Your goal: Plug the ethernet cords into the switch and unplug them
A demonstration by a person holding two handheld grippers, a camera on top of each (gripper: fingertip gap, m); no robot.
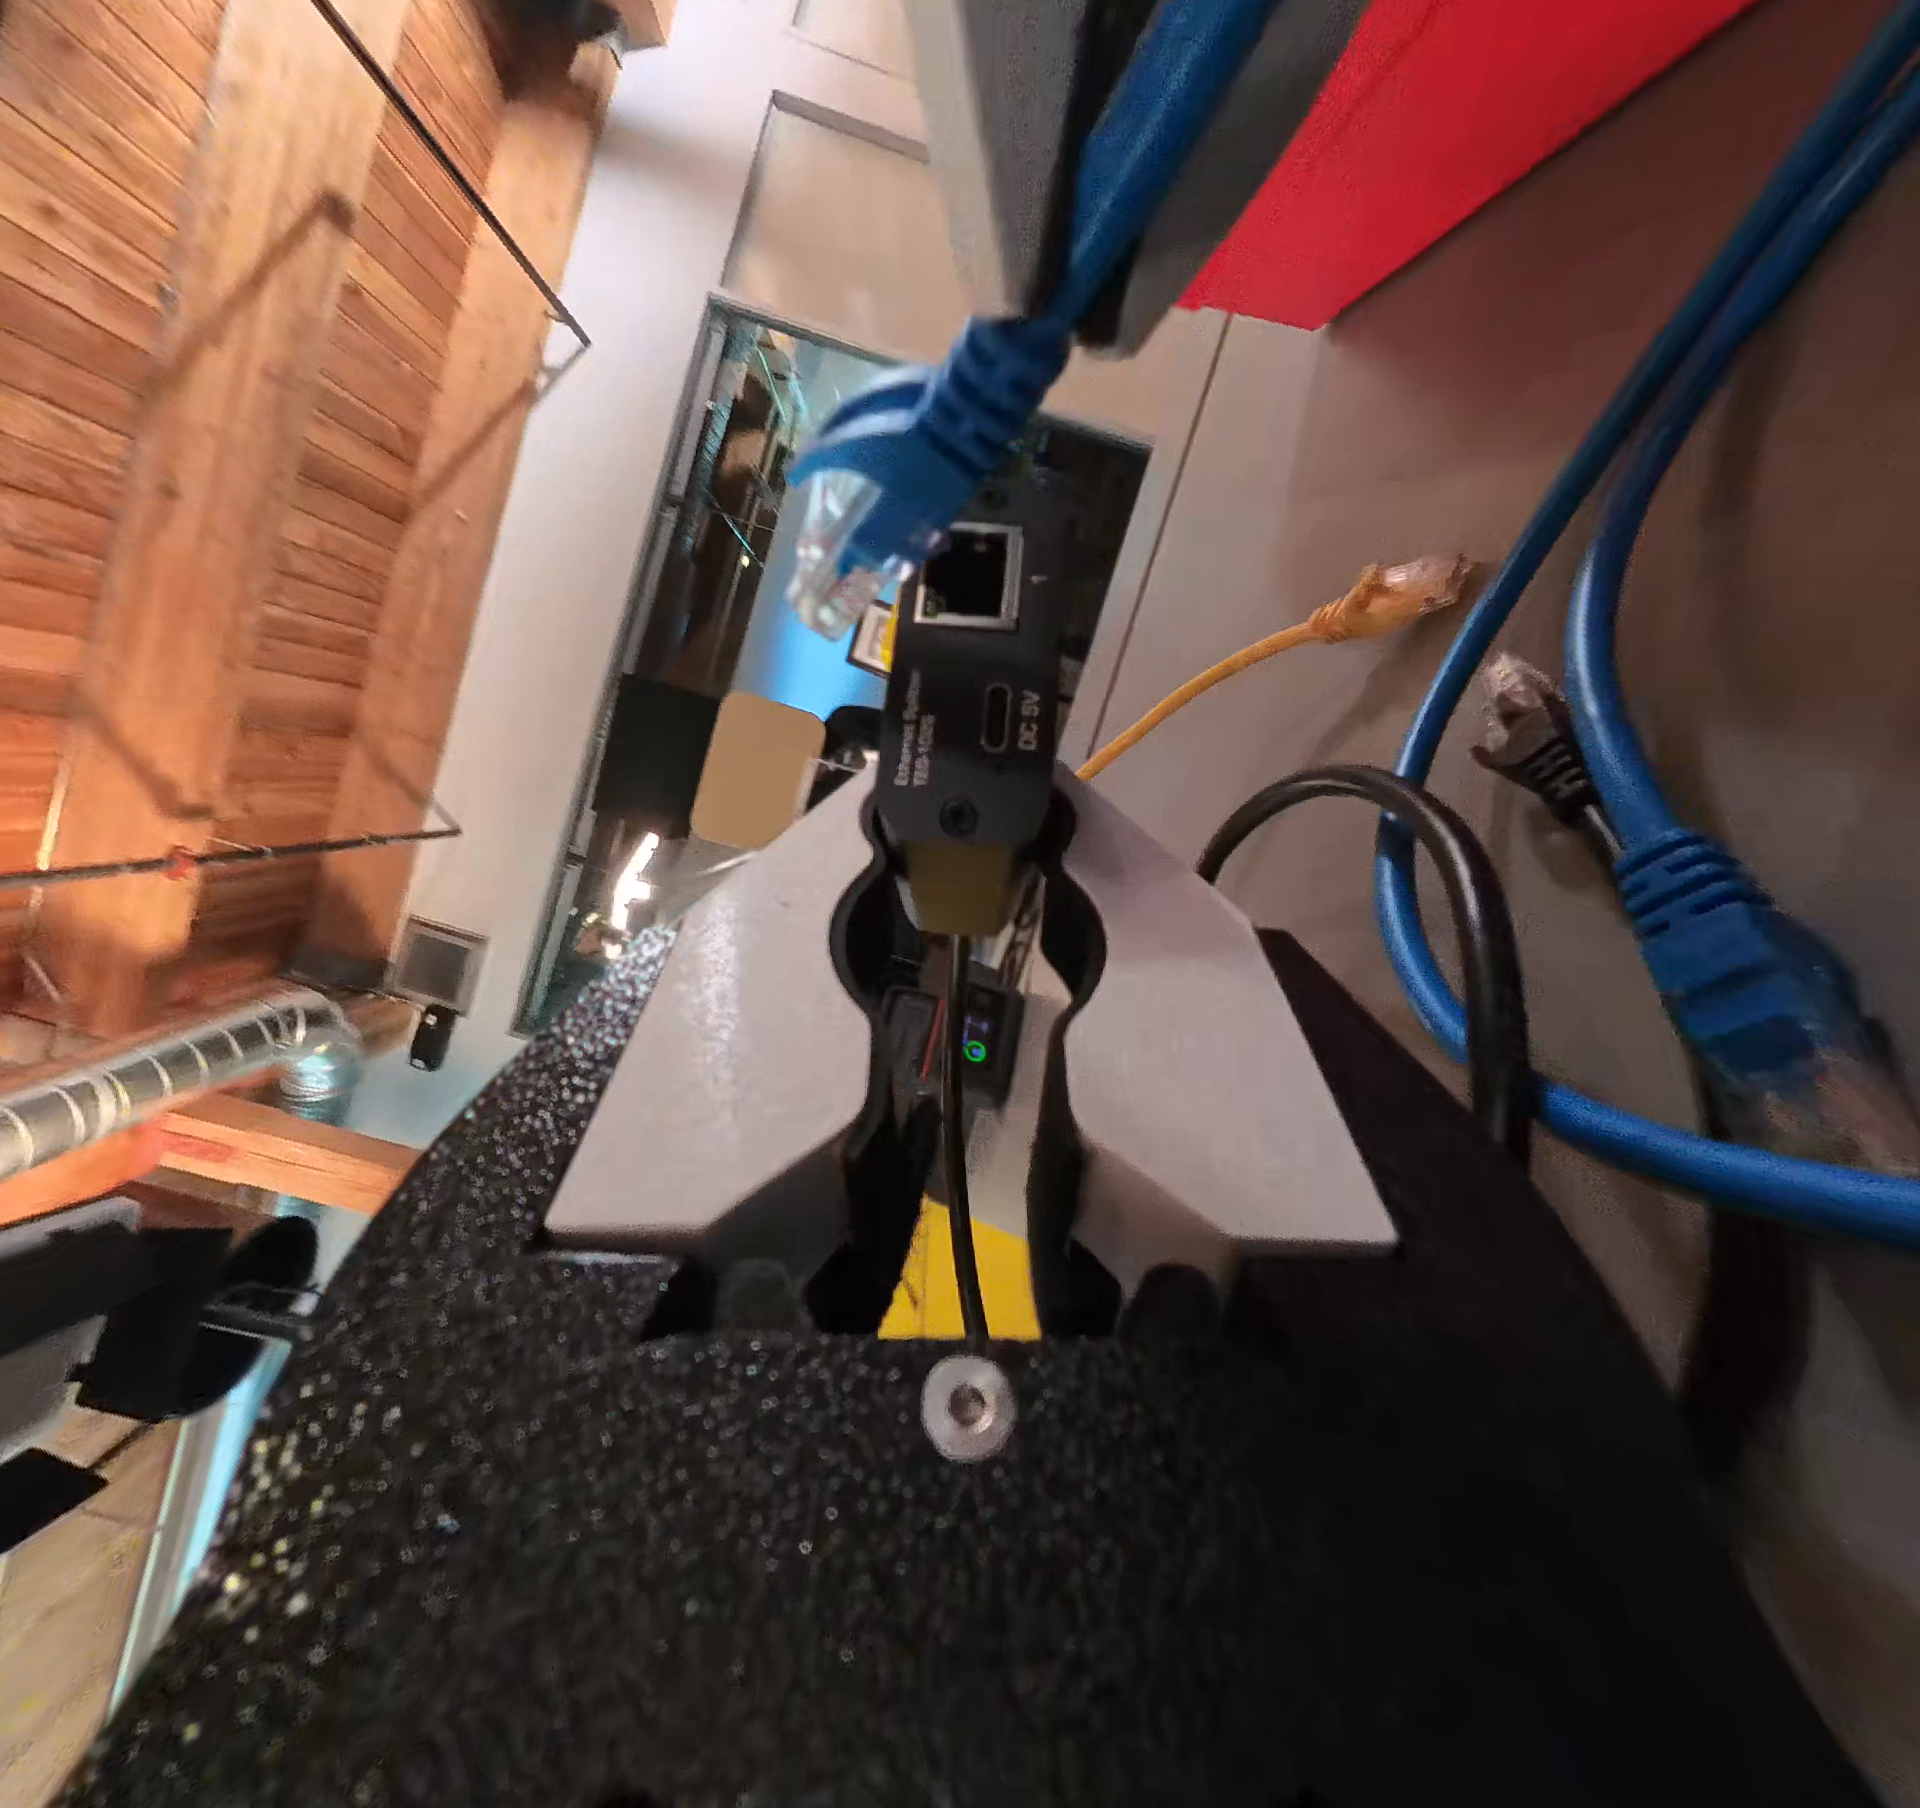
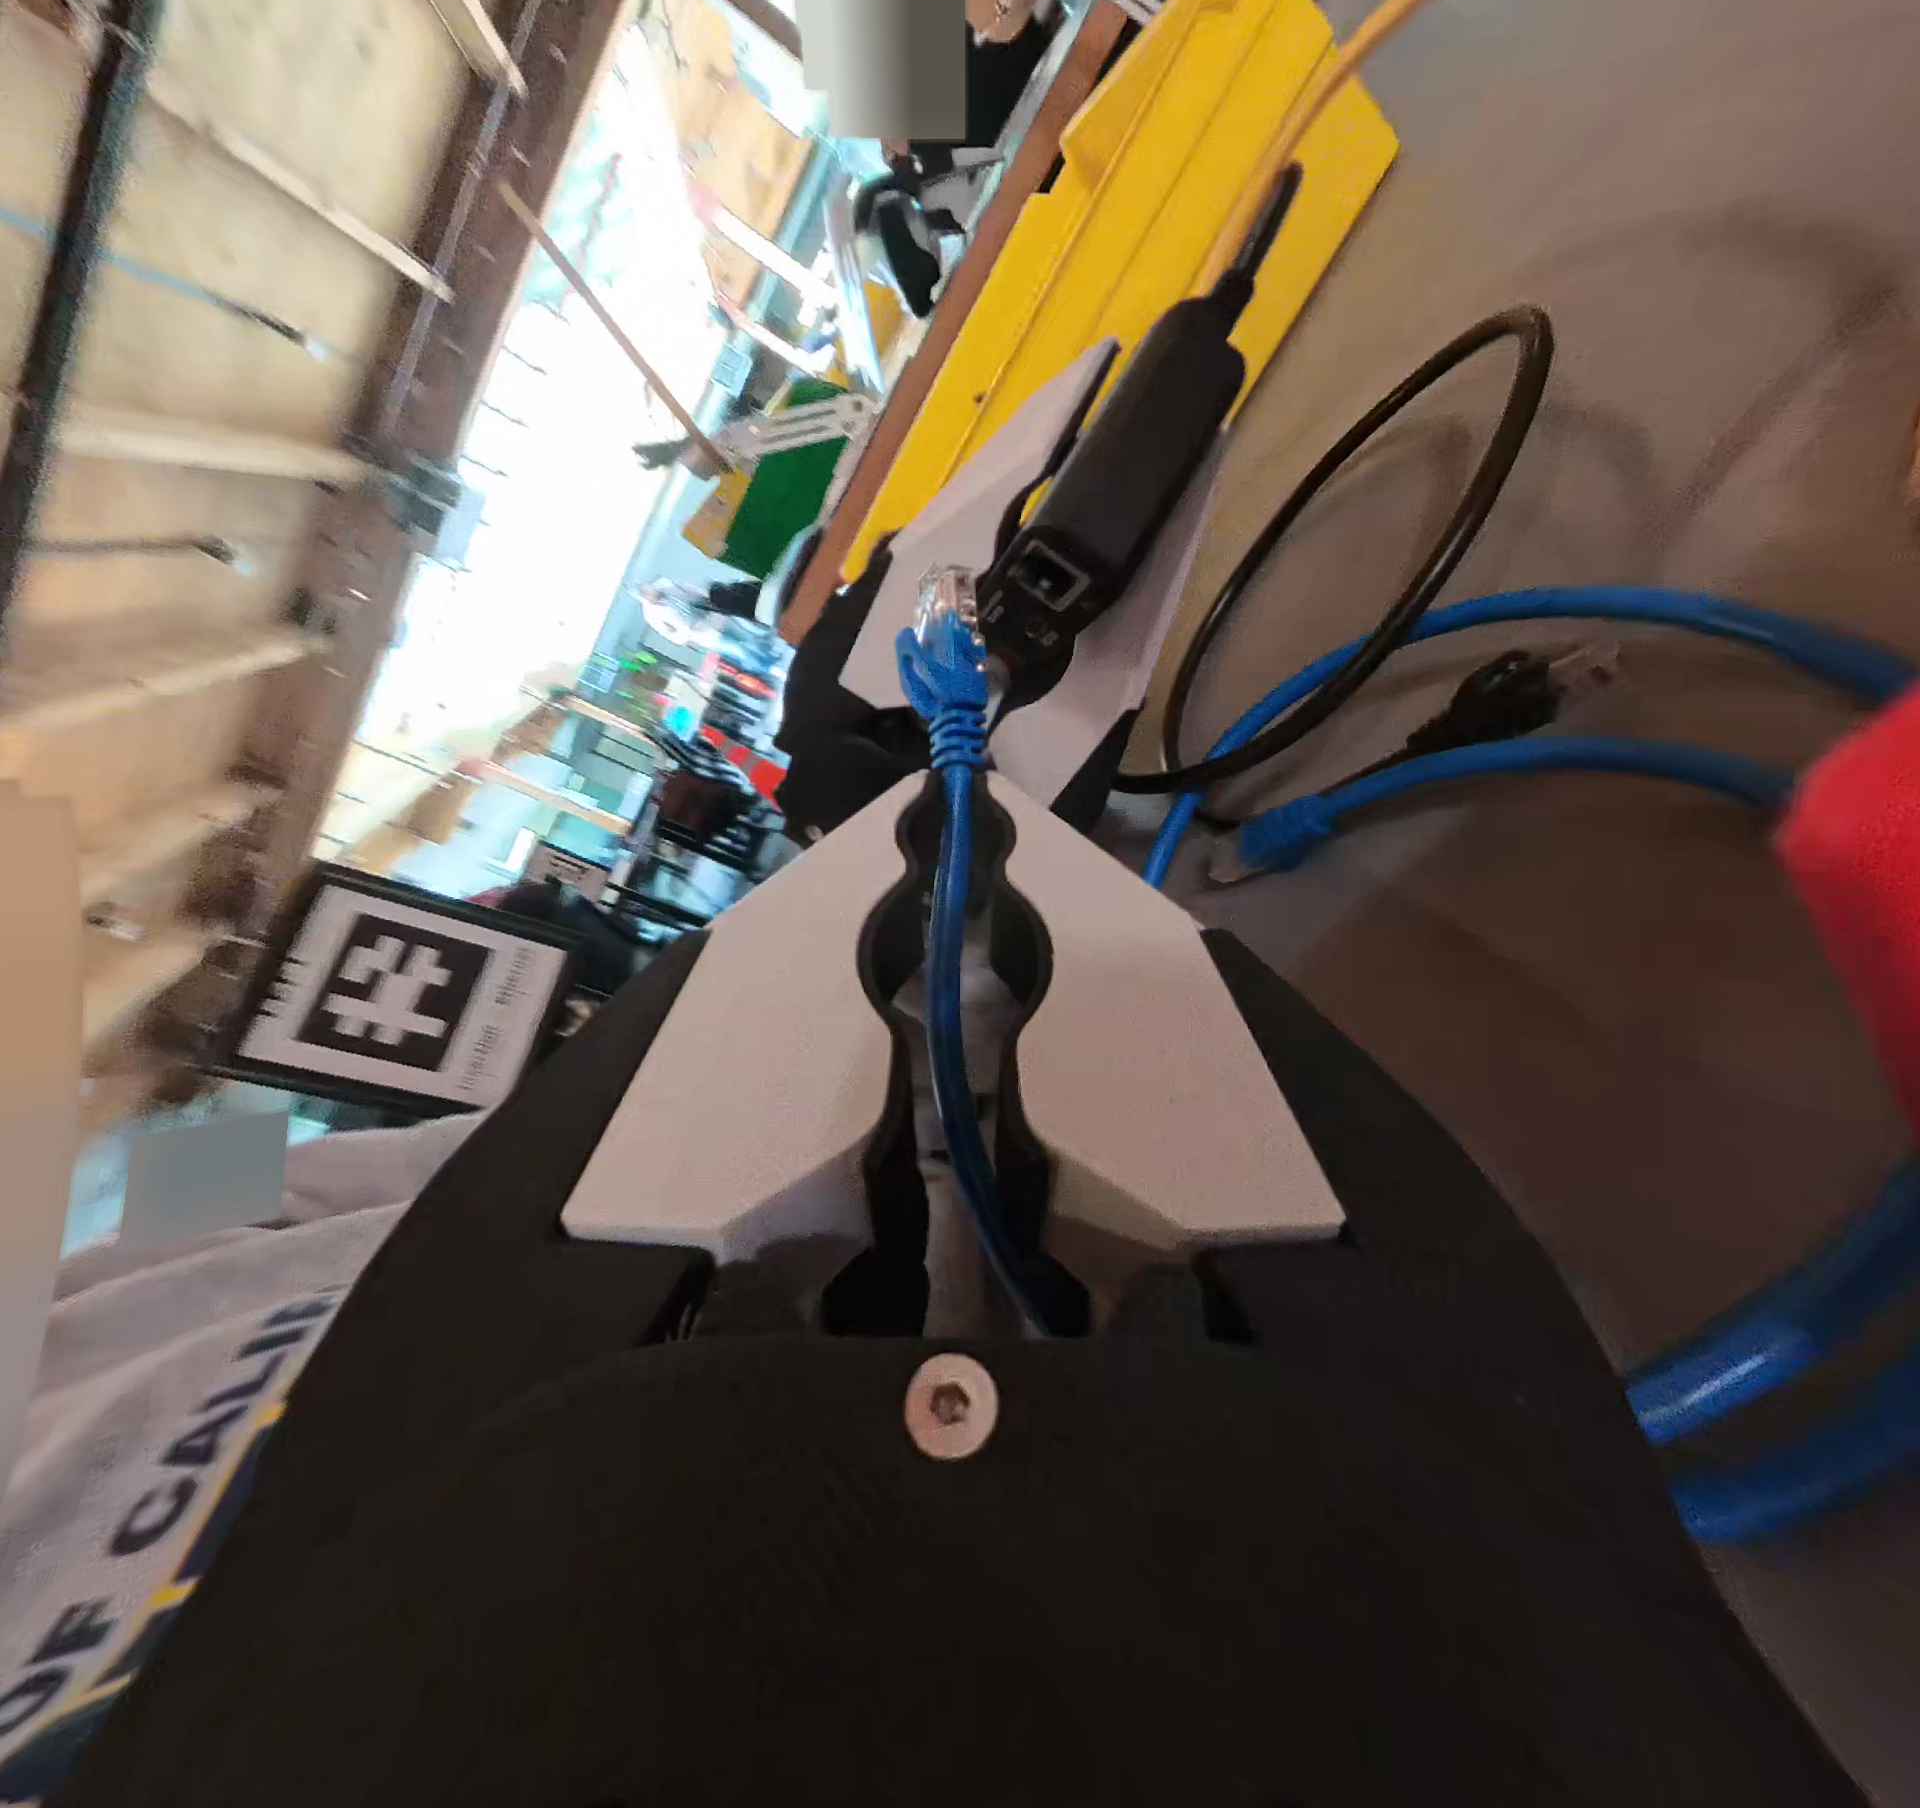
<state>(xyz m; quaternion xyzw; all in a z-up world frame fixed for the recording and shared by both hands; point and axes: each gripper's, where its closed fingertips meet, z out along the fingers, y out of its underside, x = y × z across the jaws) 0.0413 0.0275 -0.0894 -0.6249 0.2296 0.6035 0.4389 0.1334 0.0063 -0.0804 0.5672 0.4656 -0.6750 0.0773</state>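
Your left tongs (image 1: pixel 961 828) pinch the black switch (image 1: pixel 971 678) by its end, lifted above the desk (image 1: pixel 1558 511). Your right tongs (image 2: pixel 956 792) pinch the blue ethernet cord (image 2: pixel 951 927), its clear plug (image 2: pixel 945 600) just beside the switch's open port (image 1: pixel 968 574), not inserted.

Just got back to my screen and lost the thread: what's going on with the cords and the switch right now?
The left hand-held gripper is shut on the small black switch, holding its open port toward the other hand. The right hand-held gripper is shut on a blue ethernet cord, its clear plug just beside the port, not yet inserted. A yellow cord, a black cord and more blue cable lie loose on the table.
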